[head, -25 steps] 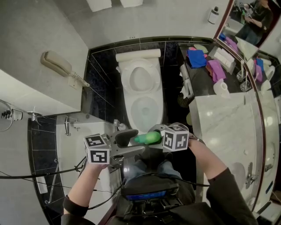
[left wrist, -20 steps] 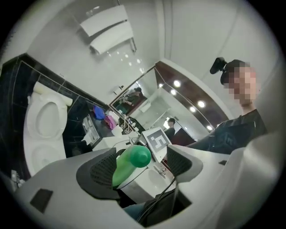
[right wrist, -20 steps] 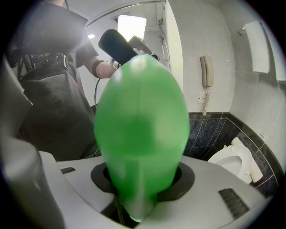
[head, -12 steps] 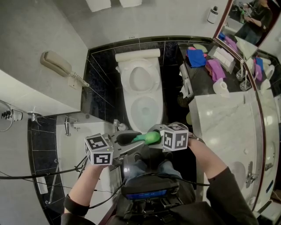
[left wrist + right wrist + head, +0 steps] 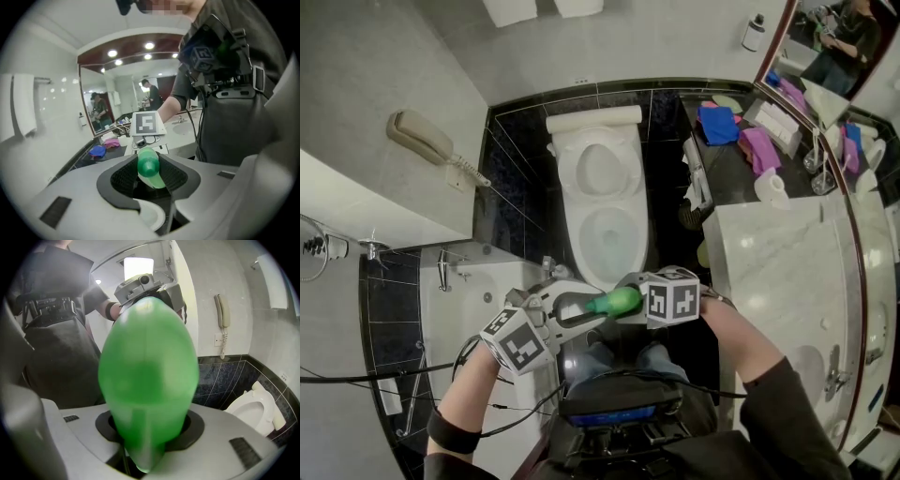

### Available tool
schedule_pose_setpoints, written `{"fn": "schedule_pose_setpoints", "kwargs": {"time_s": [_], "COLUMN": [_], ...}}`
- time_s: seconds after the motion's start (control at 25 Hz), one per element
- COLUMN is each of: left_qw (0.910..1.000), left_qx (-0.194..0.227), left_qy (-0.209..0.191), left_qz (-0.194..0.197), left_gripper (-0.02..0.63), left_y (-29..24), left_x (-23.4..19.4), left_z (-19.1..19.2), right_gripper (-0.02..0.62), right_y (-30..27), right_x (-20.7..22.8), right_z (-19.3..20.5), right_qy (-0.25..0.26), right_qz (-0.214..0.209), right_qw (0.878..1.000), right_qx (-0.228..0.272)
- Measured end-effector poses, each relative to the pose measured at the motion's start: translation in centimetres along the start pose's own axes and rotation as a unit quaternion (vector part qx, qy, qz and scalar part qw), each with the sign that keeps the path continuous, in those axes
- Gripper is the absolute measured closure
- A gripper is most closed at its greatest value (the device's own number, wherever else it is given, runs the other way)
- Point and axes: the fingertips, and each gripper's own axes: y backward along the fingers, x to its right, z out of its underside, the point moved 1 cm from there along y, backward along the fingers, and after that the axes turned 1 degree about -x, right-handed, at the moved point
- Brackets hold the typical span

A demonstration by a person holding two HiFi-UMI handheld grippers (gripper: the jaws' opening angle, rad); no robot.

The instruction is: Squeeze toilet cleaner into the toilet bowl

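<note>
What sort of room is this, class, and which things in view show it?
A bathroom, perhaps a hotel's: a white toilet, a basin set in a marble counter beside a big mirror, and a wall phone.

No readable text, label or number anywhere

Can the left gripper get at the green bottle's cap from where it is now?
Probably yes: the jaws of the left gripper have just been closing on the cap, with the right gripper holding the green bottle out toward it. Nothing lies between them.
</note>
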Motion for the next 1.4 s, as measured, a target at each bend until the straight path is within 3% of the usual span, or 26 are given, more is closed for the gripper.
{"fn": "schedule_pose_setpoints", "kwargs": {"time_s": [0.2,0.32,0.36,0.48,0.52,0.6,0.68,0.72,0.76,0.88,0.92,0.96,1.08,1.2,1.28,1.32,1.4], "left_qw": [0.9908,0.9887,0.9902,0.9988,0.9997,0.9941,0.977,0.9624,0.9422,0.8639,0.8461,0.8367,0.8343,0.8317,0.8318,0.8352,0.8525], "left_qx": [-0.034,-0.037,-0.036,-0.009,0.011,0.052,0.085,0.098,0.11,0.153,0.165,0.172,0.166,0.162,0.162,0.161,0.147], "left_qy": [-0.13,-0.144,-0.133,-0.045,-0.001,0.091,0.194,0.252,0.316,0.48,0.507,0.52,0.526,0.531,0.531,0.526,0.502], "left_qz": [-0.017,-0.021,-0.021,-0.02,-0.021,-0.026,-0.027,-0.024,-0.019,0.007,0.011,0.011,0.011,0.018,0.01,0.004,-0.002], "left_gripper": [0.48,0.476,0.47,0.221,0.181,0.173,0.173,0.174,0.175,0.208,0.214,0.227,0.305,0.33,0.431,0.483,0.485], "left_y": [-0.3,-0.6,-0.7,-0.8,-0.5,0.0,0.3,0.3,0.3,0.2,0.3,0.3,-0.1,-0.5,-0.5,-0.5,-0.6], "left_x": [0.9,1.1,1.2,0.7,0.4,-0.5,-1.1,-1.3,-1.6,-2.1,-2.2,-2.3,-2.3,-2.2,-2.4,-2.4,-2.3], "left_z": [-0.2,-0.1,0.0,-0.5,-0.8,-0.7,0.4,1.1,1.7,2.3,2.3,2.3,2.5,2.3,2.4,2.4,2.4], "right_gripper": [0.41,0.41,0.41,0.41,0.41,0.41,0.41,0.41,0.41,0.41,0.41,0.41,0.41,0.41,0.41,0.408,0.41], "right_y": [-0.1,-0.2,-0.2,-0.2,-0.1,0.0,0.1,0.1,0.2,0.2,0.2,0.2,0.1,0.1,0.0,0.0,0.0], "right_x": [-1.1,-1.5,-1.5,-1.2,-1.0,-0.6,-0.1,0.1,0.3,0.5,0.5,0.5,0.5,0.4,0.4,0.4,0.4], "right_z": [-0.1,-0.1,-0.1,0.0,0.2,0.8,1.4,1.6,1.7,1.7,1.7,1.6,1.5,1.4,1.3,1.3,1.4], "right_qy": [-0.013,-0.019,-0.021,-0.024,-0.023,-0.017,-0.013,-0.011,-0.01,-0.009,-0.008,-0.007,-0.007,-0.003,-0.001,-0.001,-0.001], "right_qz": [-0.03,-0.039,-0.04,-0.033,-0.026,-0.01,0.005,0.011,0.015,0.019,0.019,0.018,0.016,0.017,0.016,0.015,0.014], "right_qw": [0.999,0.999,0.999,0.999,0.999,1.0,1.0,1.0,1.0,1.0,1.0,1.0,1.0,1.0,0.999,0.999,0.999], "right_qx": [0.013,0.019,0.019,0.018,0.014,0.0,-0.012,-0.017,-0.02,-0.02,-0.021,-0.021,-0.021,-0.025,-0.027,-0.028,-0.031]}}
